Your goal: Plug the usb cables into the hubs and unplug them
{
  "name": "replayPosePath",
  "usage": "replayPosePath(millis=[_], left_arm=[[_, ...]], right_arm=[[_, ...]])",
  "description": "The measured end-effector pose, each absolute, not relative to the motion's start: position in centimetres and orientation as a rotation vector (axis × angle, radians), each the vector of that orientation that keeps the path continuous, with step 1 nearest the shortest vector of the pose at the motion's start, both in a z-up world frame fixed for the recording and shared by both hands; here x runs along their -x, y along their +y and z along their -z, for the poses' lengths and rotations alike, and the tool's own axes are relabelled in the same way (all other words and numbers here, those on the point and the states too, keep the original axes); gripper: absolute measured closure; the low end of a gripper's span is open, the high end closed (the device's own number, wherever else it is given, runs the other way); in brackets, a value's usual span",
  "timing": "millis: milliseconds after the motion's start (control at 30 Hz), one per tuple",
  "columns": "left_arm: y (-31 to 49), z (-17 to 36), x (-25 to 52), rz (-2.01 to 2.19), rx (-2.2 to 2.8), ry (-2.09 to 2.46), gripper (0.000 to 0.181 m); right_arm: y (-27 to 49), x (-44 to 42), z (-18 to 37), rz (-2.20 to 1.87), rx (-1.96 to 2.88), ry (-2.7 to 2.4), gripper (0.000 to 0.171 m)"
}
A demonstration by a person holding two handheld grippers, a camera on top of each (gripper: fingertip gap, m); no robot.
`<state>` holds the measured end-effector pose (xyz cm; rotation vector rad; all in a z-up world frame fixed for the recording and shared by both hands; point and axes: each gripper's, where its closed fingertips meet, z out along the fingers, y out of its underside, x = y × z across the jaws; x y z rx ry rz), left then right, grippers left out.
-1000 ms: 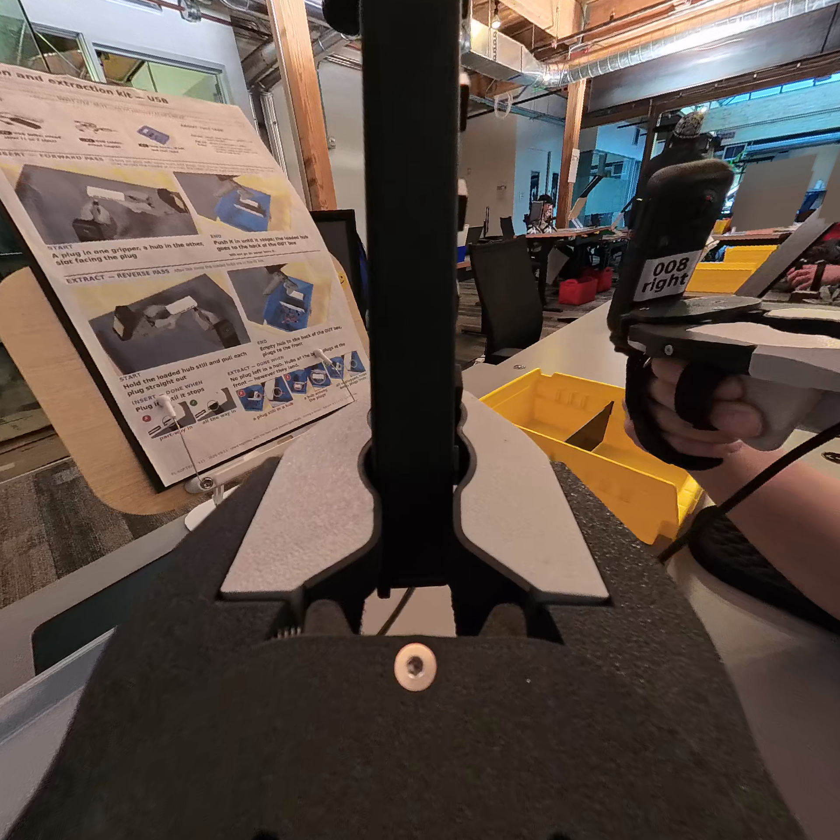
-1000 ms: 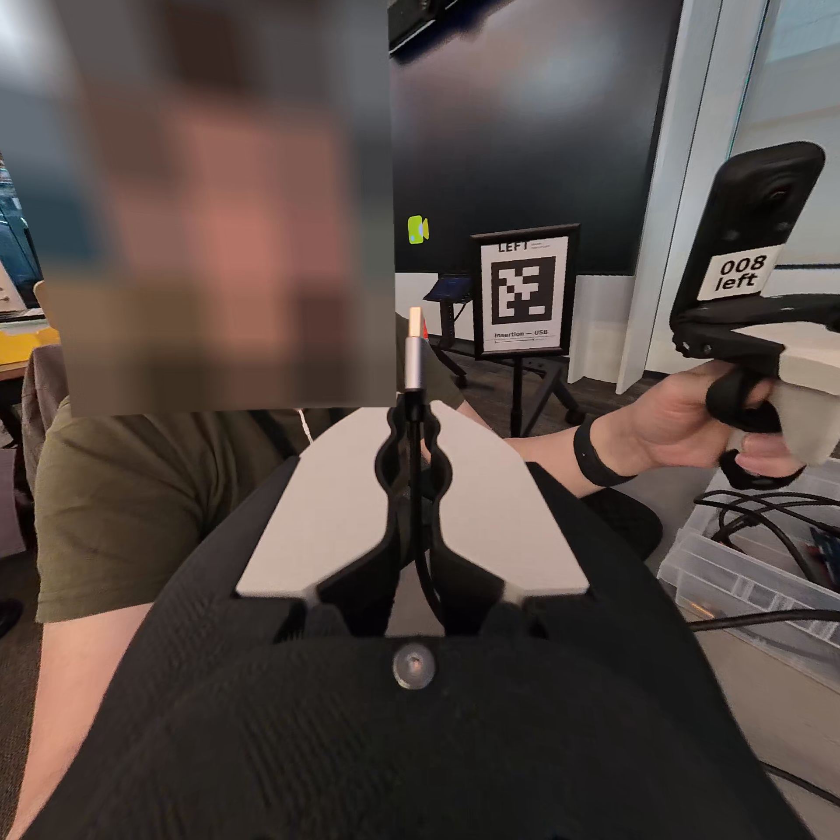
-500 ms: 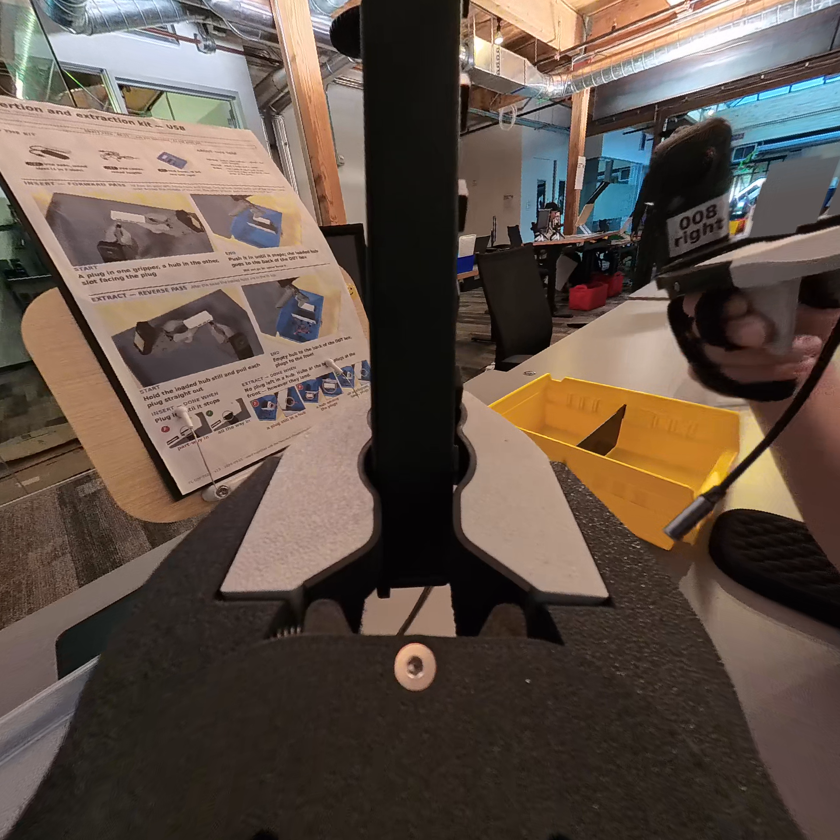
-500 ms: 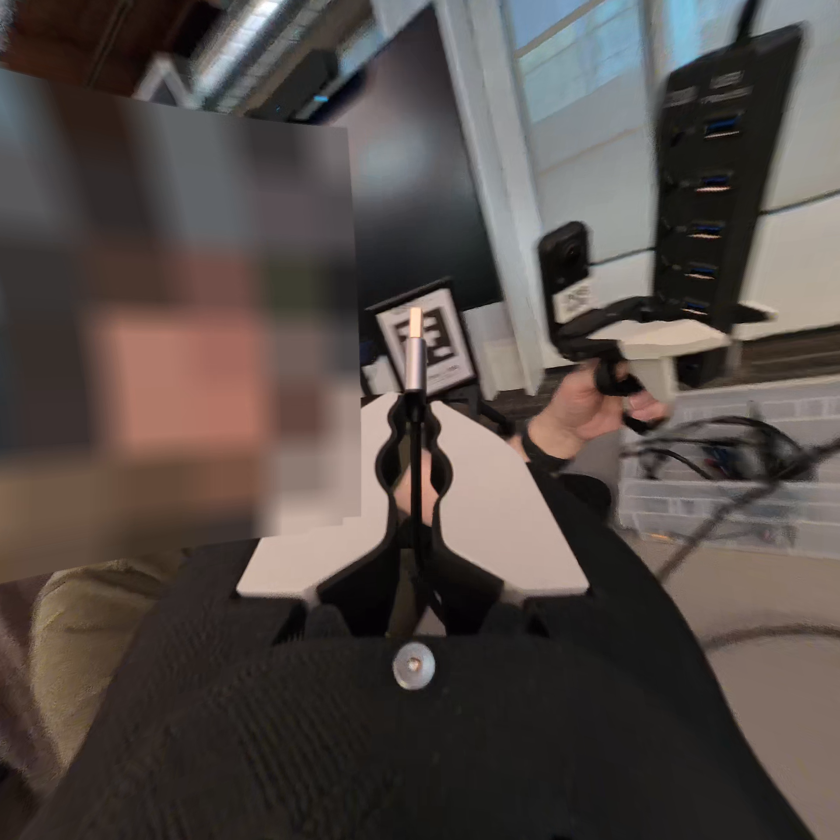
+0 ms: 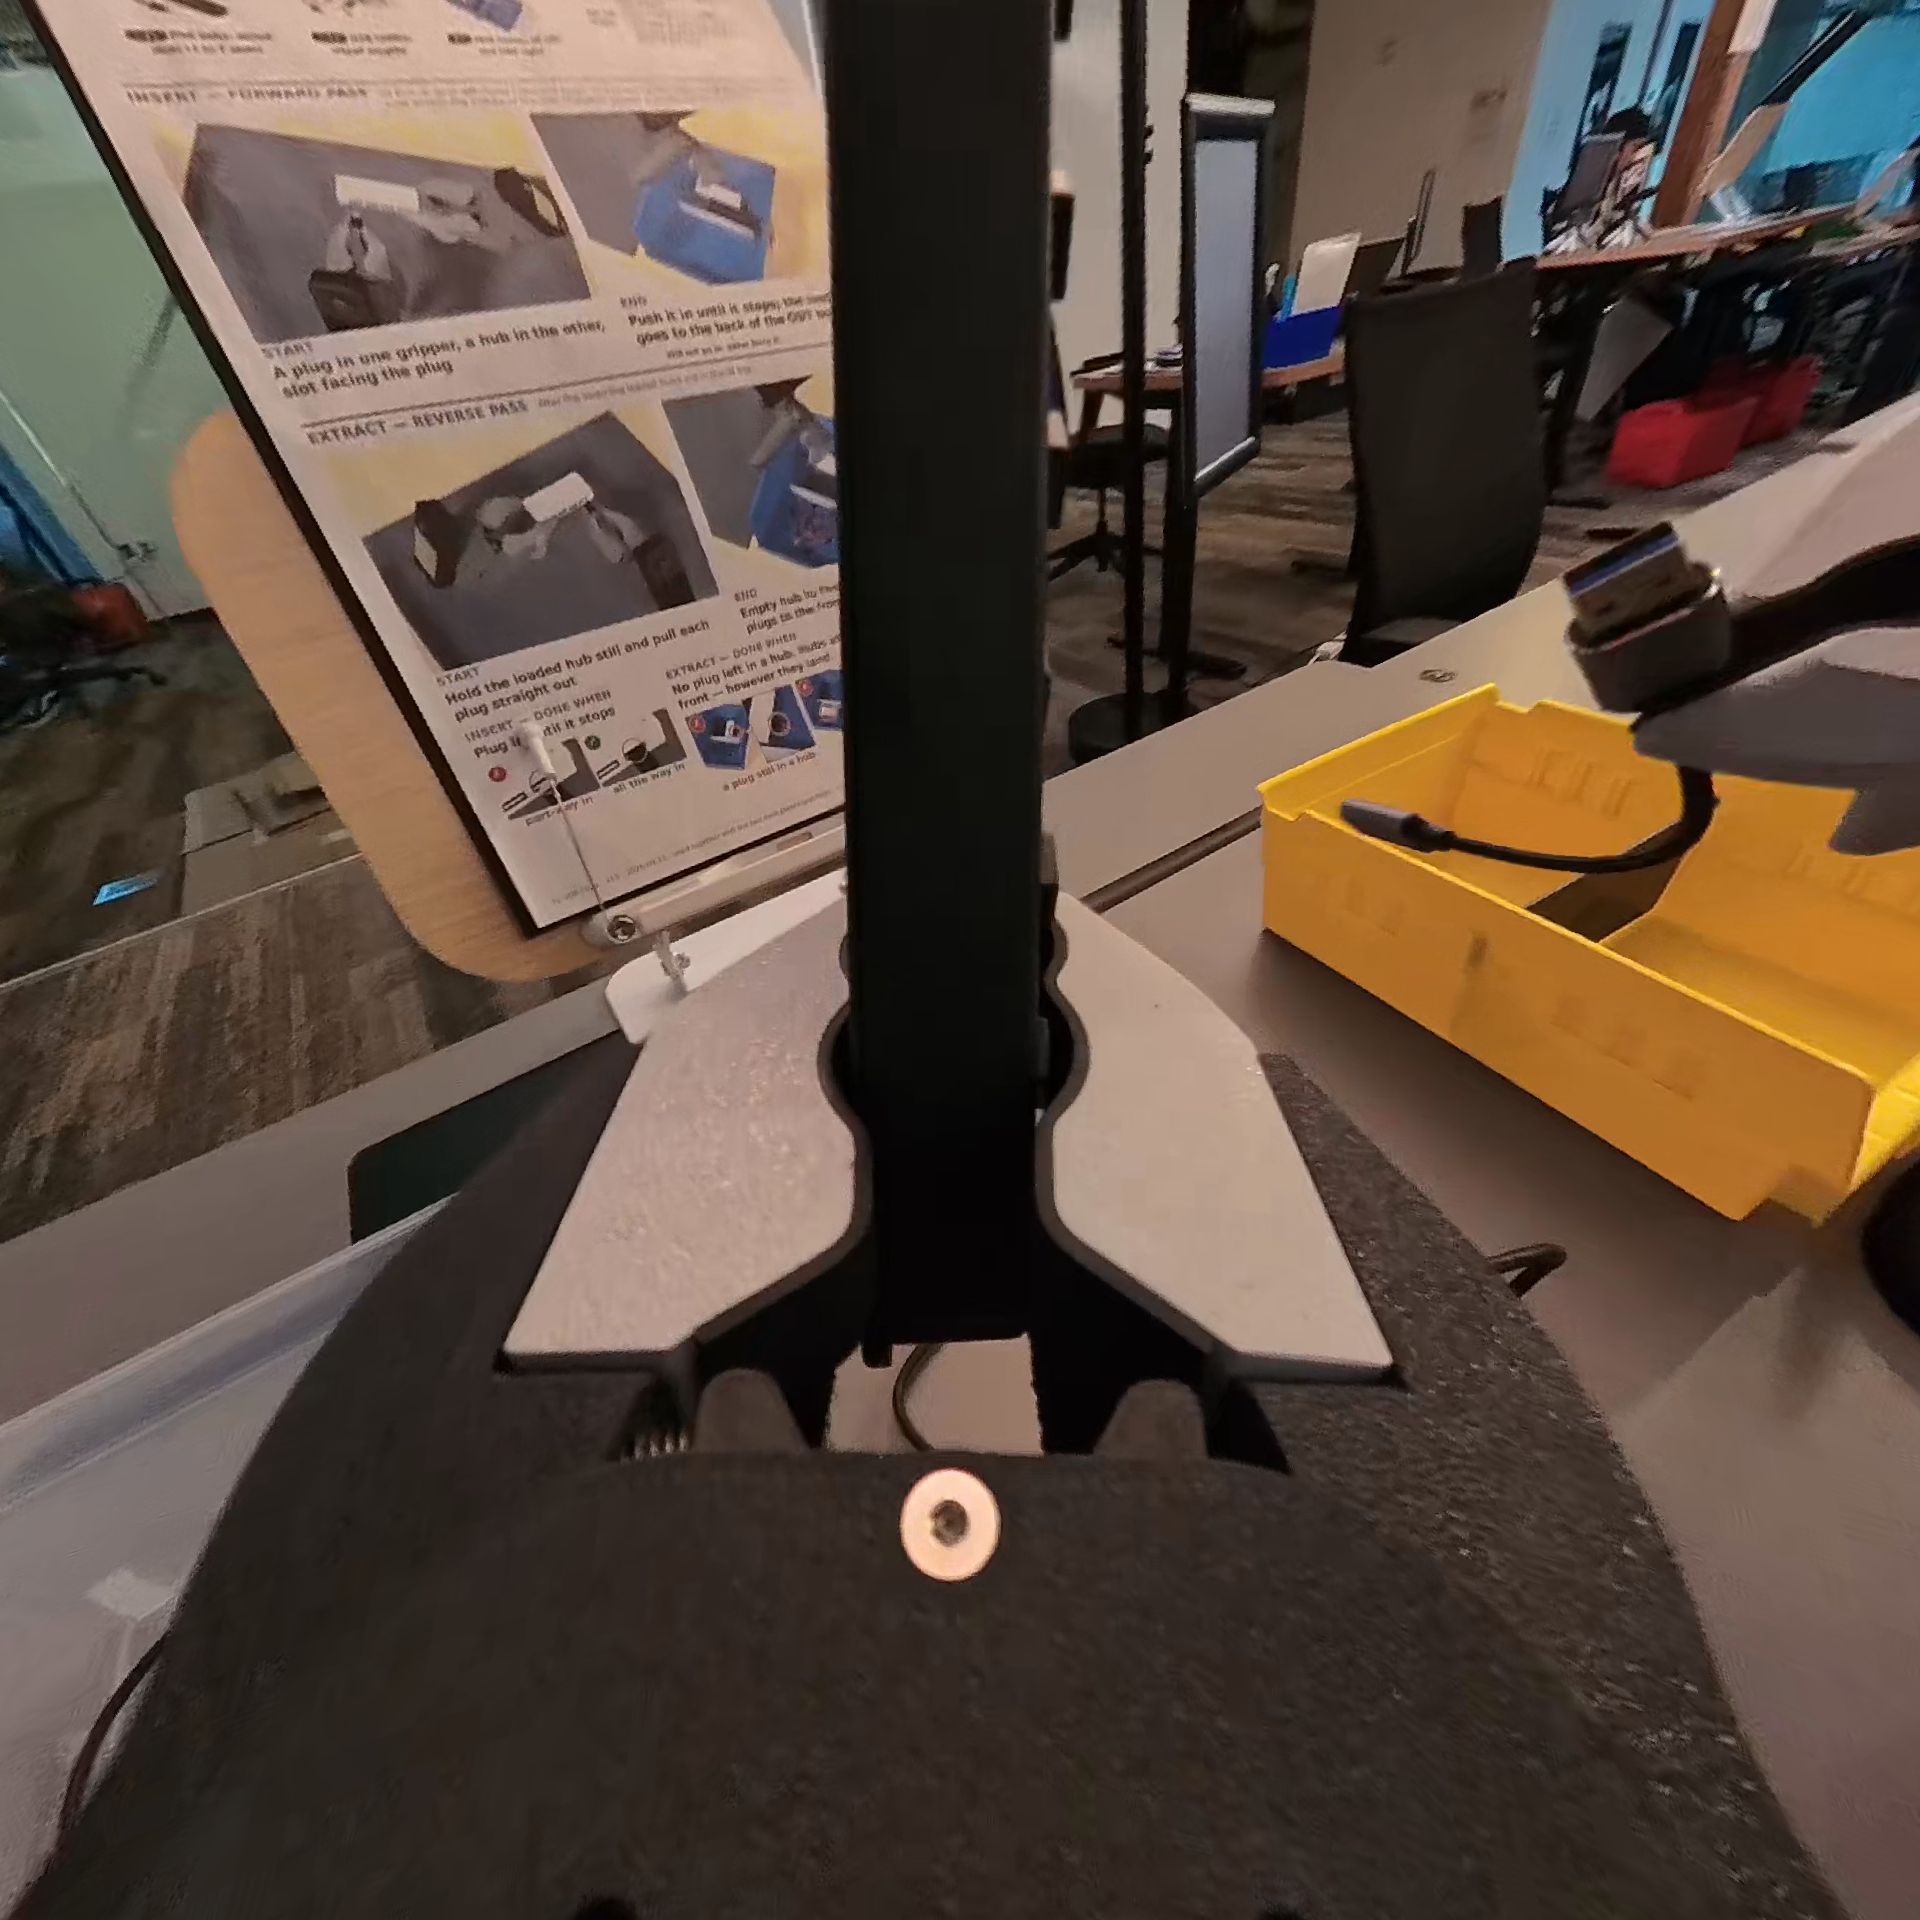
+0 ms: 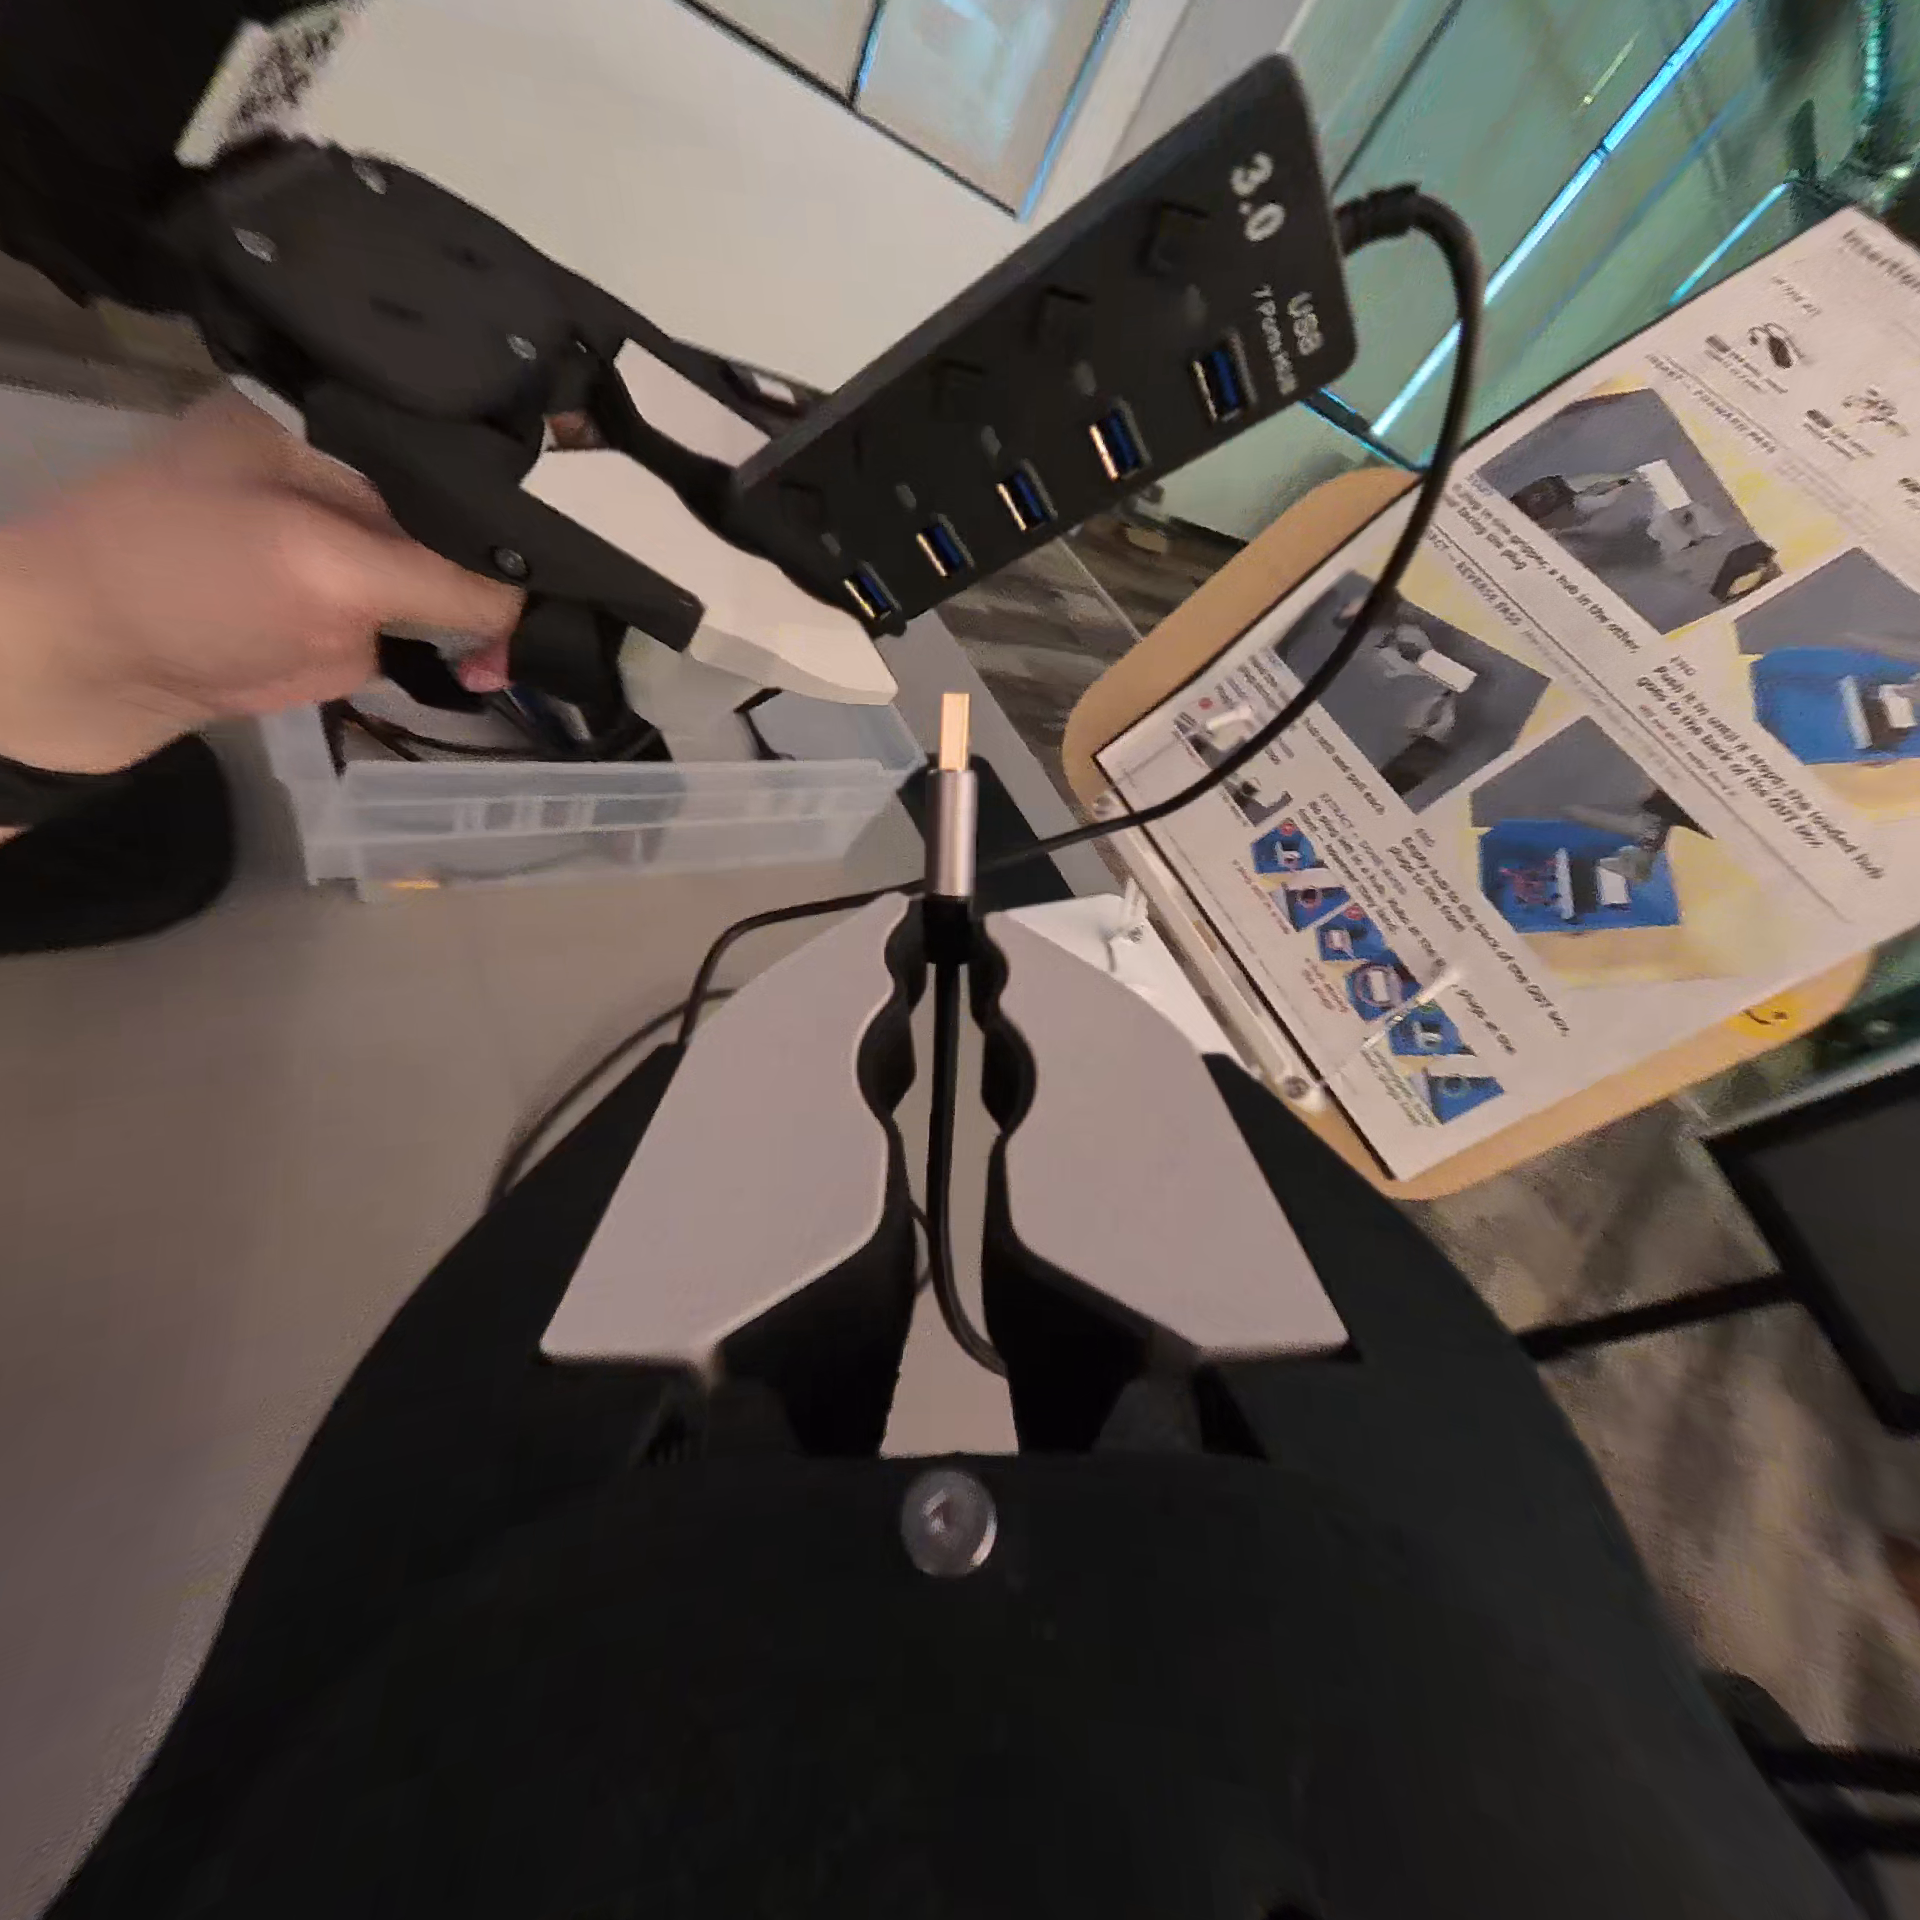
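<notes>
USB hub (image 6: 1049, 384), a long black strip with a row of blue ports, juts up and out of the left gripper (image 5: 945, 1049), whose jaws are clamped on its lower end. Seen from the right wrist view, the hub tilts above and to the left of the right gripper (image 6: 951, 935), its port face turned toward that gripper. Those jaws are clamped on the neck of a USB cable (image 6: 948, 1143), and its silver plug (image 6: 953, 810) stands straight out ahead of them, gold tip forward, just below the lowest port and not yet touching it. The hub's own lead (image 6: 1444, 416) loops down ahead of the jaws toward the grey worktop (image 6: 260, 1091). A yellow bin (image 5: 1558, 956) sits to the right of the left jaws; a clear tray (image 6: 582, 810) lies to the left of the right jaws, under the other gripper.

Insertion likely goes best if the plug's flat face is squared to the chosen port first, then pushed straight along its axis while the left gripper holds the hub steady. Any tilt risks jamming at the port's lip.
</notes>
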<state>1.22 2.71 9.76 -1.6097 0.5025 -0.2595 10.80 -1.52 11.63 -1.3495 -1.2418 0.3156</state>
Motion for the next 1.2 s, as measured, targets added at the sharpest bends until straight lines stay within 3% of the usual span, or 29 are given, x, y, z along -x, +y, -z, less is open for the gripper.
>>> replayPosePath(millis=[400, 1200], left_arm=[[3.2, -7.8, -3.0, 0.094, 1.708, 0.501, 0.154], [2.7, -9.7, -4.1, -0.207, 1.469, 0.48, 0.154]], right_arm=[[1.7, -10.0, -9.3, 0.27, 1.281, -1.253, 0.163], [2.0, -9.7, -11.0, 0.52, 1.126, -1.115, 0.163]])
